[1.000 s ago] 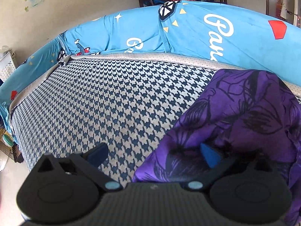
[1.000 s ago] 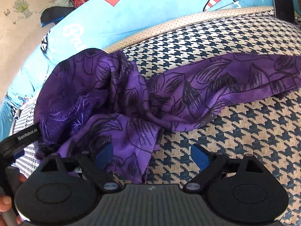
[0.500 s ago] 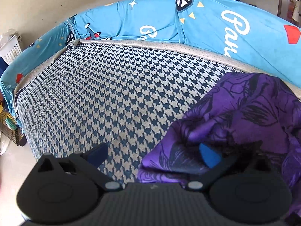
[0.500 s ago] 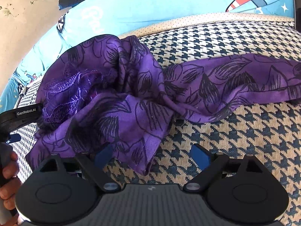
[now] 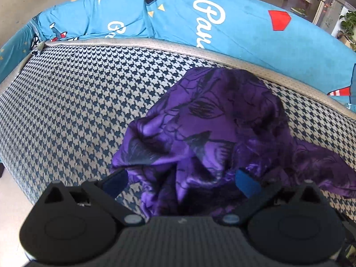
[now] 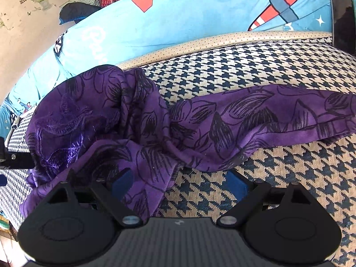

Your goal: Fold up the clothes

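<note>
Starting at the left, our left gripper (image 5: 181,181) hangs over the near edge of the couch (image 5: 66,102), its fingers spread wide. A bunched fold of the purple cloth (image 5: 200,133) rises between them, but neither pad presses on it, so we hold nothing there. In the right wrist view a black part at the far left edge is probably that same gripper; too little of it shows to be sure.

Moving right, the cloth sits in a crumpled heap on the houndstooth seat, close to the pale piping at the foot of the blue cushion (image 5: 222,33). From the heap one long strip runs off to the right across the seat, lying fairly flat with a hem along its lower edge.

Further right, our right gripper (image 6: 179,183) is also spread wide. Its left finger sits over a loose flap of cloth (image 6: 200,122), its right finger over bare seat; nothing is pinched.

As we judge it, folding has barely begun. No neat fold or squared edge shows. We still have to find corners or a hem, spread the heap flat, then make the folds.
</note>
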Available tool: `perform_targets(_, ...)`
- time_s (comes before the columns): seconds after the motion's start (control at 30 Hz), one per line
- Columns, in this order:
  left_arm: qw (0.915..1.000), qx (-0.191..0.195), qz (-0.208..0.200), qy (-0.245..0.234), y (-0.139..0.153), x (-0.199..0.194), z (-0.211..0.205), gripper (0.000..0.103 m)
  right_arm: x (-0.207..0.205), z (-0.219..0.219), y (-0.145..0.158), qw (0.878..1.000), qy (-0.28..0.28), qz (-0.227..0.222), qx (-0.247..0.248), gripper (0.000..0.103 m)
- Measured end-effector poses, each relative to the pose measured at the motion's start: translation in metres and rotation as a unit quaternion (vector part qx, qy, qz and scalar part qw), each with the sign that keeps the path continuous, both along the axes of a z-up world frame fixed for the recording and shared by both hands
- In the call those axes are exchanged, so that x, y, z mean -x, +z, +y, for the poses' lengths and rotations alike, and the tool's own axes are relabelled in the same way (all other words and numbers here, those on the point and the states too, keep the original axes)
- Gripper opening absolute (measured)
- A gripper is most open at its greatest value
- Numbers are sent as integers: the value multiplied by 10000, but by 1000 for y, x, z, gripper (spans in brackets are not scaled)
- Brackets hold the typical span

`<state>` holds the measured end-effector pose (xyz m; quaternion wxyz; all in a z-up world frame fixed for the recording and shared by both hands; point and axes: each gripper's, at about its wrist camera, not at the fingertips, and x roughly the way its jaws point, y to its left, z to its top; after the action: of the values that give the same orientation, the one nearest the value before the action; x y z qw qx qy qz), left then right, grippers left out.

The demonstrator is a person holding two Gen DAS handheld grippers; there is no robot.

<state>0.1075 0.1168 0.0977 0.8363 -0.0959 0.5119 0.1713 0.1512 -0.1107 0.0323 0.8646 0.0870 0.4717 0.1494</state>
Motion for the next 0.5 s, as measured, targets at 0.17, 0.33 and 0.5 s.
perform_targets(0.17,9993,-359,-31,125,-14,-22,2,103,-8,-4,-1,9999,-83,-44,59,93)
perform_targets(0.33,9993,-315,71,164,-35,-34,7,103,-15,0,-8,9995,173,81,271,93)
perform_targets(0.5,9991,-322,115,241,-43,-34,12,103,-19,9,-20,9990,398,145,144,97)
